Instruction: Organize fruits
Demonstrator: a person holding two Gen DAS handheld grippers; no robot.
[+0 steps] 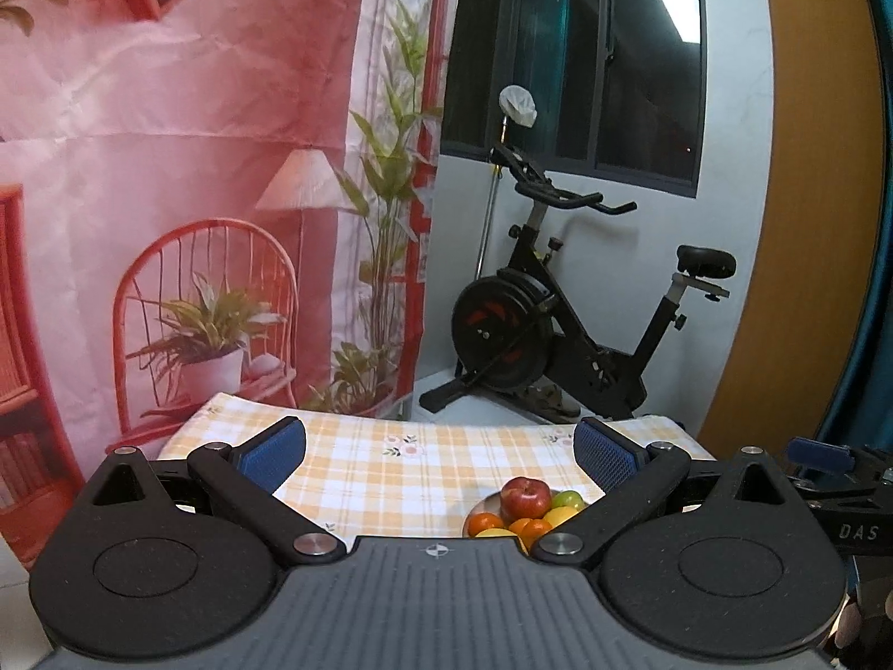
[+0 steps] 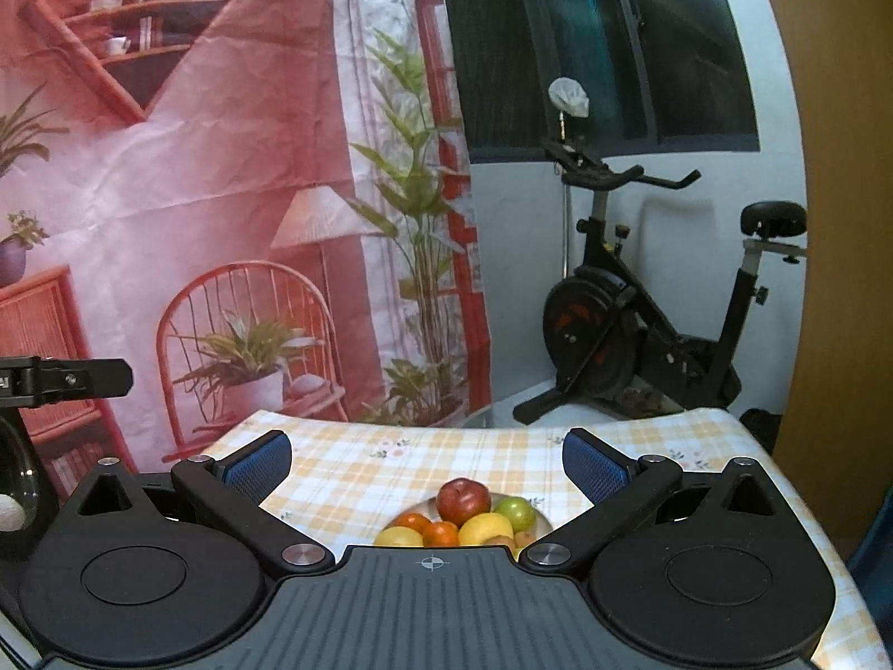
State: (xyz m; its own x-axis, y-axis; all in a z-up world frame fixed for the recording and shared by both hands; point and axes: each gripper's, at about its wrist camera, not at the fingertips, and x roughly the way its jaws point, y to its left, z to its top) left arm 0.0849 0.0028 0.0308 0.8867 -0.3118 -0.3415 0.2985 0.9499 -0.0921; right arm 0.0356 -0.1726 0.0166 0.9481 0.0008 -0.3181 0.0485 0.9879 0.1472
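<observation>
I held my left gripper [image 1: 441, 449] above the near edge of the table [image 1: 390, 474], its blue pads [image 1: 273, 449] spread wide with nothing between them. My right gripper [image 2: 427, 460] hung the same way, fingers wide apart and empty. The plate [image 2: 538, 519] of fruit sat near the table's near edge on the yellow checked tablecloth [image 2: 390, 474], partly hidden by both gripper bodies. A red apple [image 2: 463, 501] topped the pile, a green apple [image 2: 517, 512] just beside it, with a lemon [image 2: 485, 529] and oranges [image 2: 441, 533] touching below. Beyond the table's far edge stood an exercise bike [image 1: 563, 324] and a printed pink backdrop [image 1: 167, 167].
</observation>
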